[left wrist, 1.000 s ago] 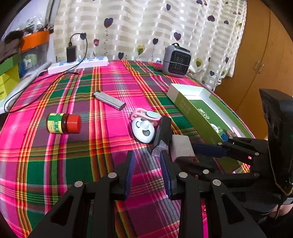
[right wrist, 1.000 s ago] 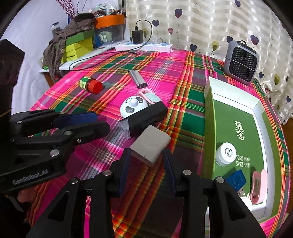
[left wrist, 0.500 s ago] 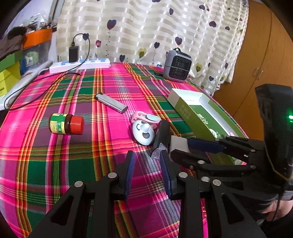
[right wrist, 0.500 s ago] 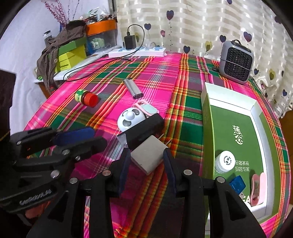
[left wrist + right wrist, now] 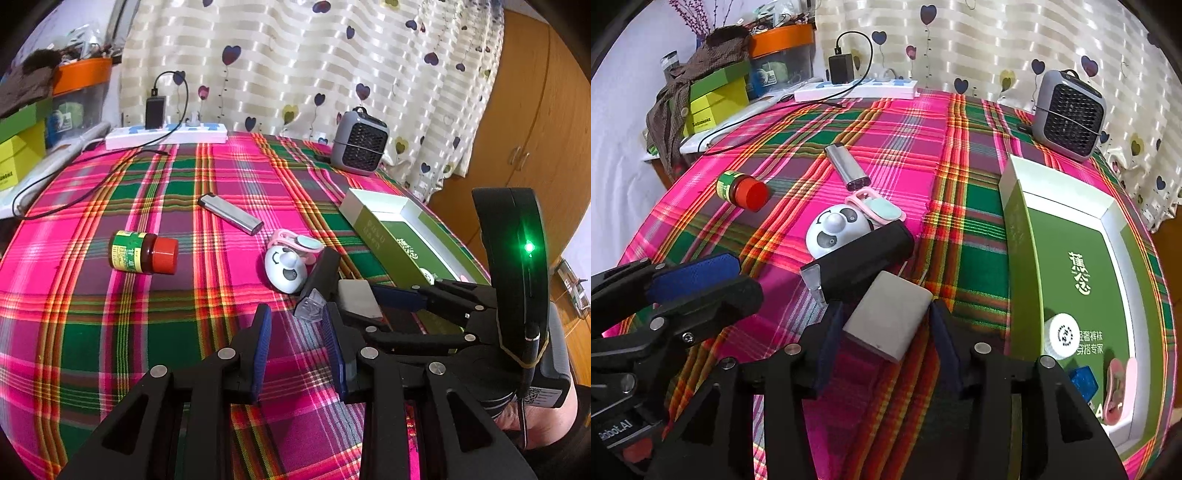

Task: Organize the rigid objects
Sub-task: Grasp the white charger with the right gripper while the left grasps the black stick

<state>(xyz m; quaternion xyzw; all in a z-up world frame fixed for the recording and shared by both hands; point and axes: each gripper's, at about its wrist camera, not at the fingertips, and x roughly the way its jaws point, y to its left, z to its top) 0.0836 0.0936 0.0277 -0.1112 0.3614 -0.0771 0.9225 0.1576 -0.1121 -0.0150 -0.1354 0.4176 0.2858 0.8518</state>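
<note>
A grey charger block (image 5: 886, 321) lies on the plaid cloth between the fingers of my right gripper (image 5: 886, 308). The jaws stand wide and both pads sit just off its sides. It leans against a black block with a clear cap (image 5: 864, 254). Beyond are a white panda gadget (image 5: 836, 230), a pink clip (image 5: 877, 208), a silver lighter (image 5: 847, 168) and a red-capped bottle (image 5: 742, 190). My left gripper (image 5: 295, 314) hovers open and empty just left of the charger (image 5: 358, 297). The green box (image 5: 1063, 184) at right holds a white lid (image 5: 1062, 334), a blue piece and a pink clip.
A grey heater (image 5: 1069, 114) stands at the back right, beside the curtain. A white power strip (image 5: 857, 88) with a plugged adapter and trailing cable lies along the far edge. Stacked boxes (image 5: 716, 96) crowd the back left. A wooden cupboard (image 5: 535, 110) stands past the table's right edge.
The right gripper's jaws have spread wider, away from the charger's sides. The charger stays on the cloth. The left gripper keeps the same gap and place.
</note>
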